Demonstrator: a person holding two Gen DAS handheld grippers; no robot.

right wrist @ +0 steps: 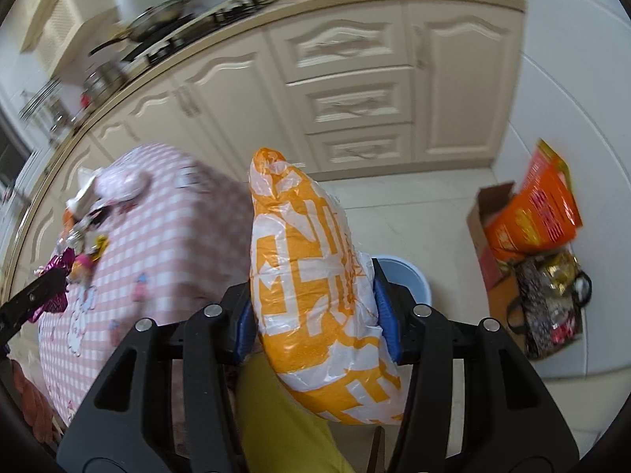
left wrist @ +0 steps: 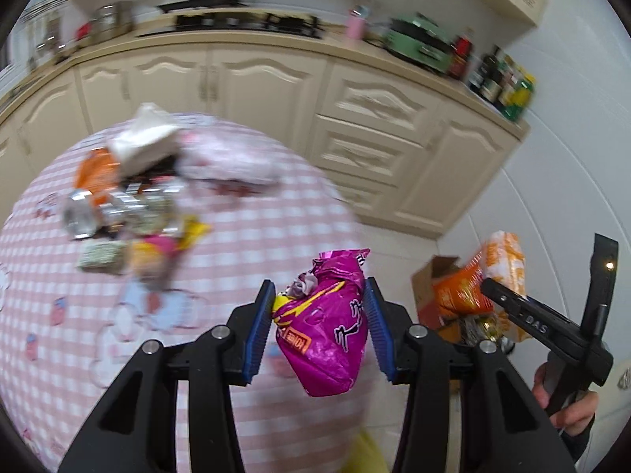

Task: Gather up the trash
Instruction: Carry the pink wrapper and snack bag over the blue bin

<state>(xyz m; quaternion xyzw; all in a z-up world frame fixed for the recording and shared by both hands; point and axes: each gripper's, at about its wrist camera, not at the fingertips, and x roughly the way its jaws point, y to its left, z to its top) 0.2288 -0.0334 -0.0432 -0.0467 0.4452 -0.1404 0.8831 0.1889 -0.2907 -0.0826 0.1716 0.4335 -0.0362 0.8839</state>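
Note:
My left gripper [left wrist: 318, 287] is shut on a crumpled magenta snack wrapper [left wrist: 327, 335], held above the near edge of the pink checked table [left wrist: 256, 244]. My right gripper [right wrist: 313, 295] is shut on a puffy orange-and-white plastic bag [right wrist: 311, 295], held over the floor to the right of the table. That bag [left wrist: 504, 264] also shows at the right of the left wrist view. The magenta wrapper [right wrist: 59, 272] appears at the left edge of the right wrist view. A heap of wrappers, foil and tissue [left wrist: 130, 205] lies on the table. A pale blue bin [right wrist: 406, 276] sits partly hidden behind the bag.
A cardboard box [right wrist: 479, 232] holding an orange packet stands on the floor at the right, with a dark patterned bag [right wrist: 548, 307] beside it. Cream kitchen cabinets [right wrist: 355, 90] run along the back. A person's yellow trouser leg [right wrist: 284, 425] is below the grippers, and a hand [left wrist: 568, 406] holds the right gripper.

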